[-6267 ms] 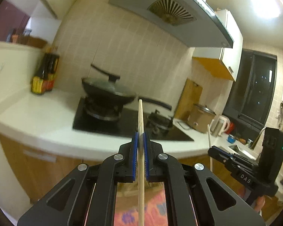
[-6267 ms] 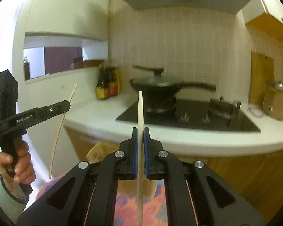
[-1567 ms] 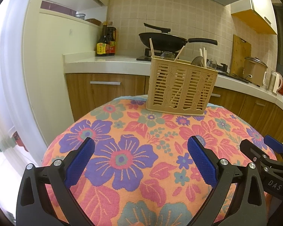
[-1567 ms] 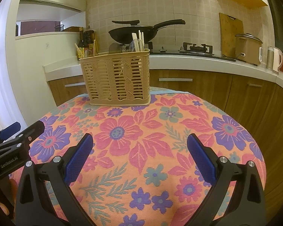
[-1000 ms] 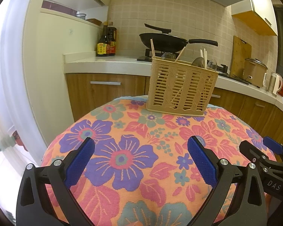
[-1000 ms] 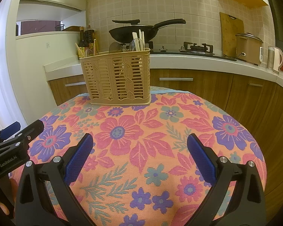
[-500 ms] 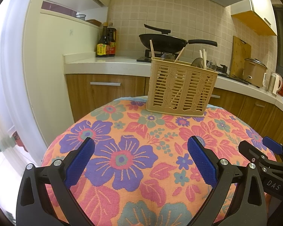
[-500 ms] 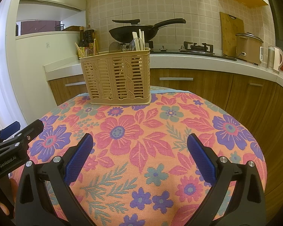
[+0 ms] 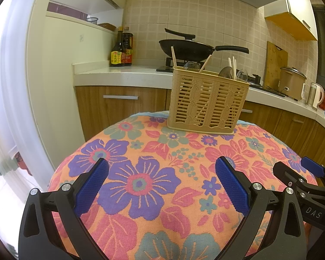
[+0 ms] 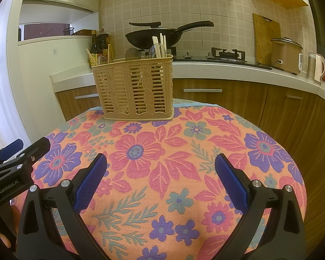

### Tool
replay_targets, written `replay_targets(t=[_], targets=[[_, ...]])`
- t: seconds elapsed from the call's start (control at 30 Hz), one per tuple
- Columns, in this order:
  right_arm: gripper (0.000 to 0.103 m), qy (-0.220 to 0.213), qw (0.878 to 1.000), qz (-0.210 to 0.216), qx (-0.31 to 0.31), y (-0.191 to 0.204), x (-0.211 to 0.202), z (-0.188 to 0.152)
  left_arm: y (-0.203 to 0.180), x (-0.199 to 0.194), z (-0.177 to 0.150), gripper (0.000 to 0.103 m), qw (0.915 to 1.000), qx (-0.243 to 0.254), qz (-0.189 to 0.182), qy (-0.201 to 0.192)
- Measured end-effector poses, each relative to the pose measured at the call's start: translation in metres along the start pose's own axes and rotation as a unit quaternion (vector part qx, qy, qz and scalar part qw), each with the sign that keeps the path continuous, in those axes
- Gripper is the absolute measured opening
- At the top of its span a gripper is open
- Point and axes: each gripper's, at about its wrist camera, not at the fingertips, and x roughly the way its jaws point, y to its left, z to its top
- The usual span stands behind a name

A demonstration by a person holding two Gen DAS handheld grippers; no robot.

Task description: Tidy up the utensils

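Beige woven plastic formed the utensil basket [image 9: 208,104], which stood at the twelve o'clock edge of the floral tablecloth [image 9: 153,151], well apart from both tools. Chopsticks [image 9: 173,57] and spoons [image 10: 132,54] stood inside it, their tops above the rim. The left gripper [image 9: 161,182] hovered over the cloth at six o'clock, jaws spread wide and empty. The right gripper [image 10: 160,178] did likewise, wide apart and holding nothing. A black wok [image 10: 153,35] sat on the stove behind.
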Motion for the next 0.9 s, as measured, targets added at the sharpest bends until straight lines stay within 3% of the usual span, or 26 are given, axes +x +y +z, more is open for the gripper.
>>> replay_targets(t=[0.9], targets=[[0.095, 0.0, 1.0, 0.0, 0.001, -0.0002, -0.0002, 0.0002, -0.0059, -0.0051, 0.0007, 0.095, 0.9998, 0.015, 0.004, -0.015]])
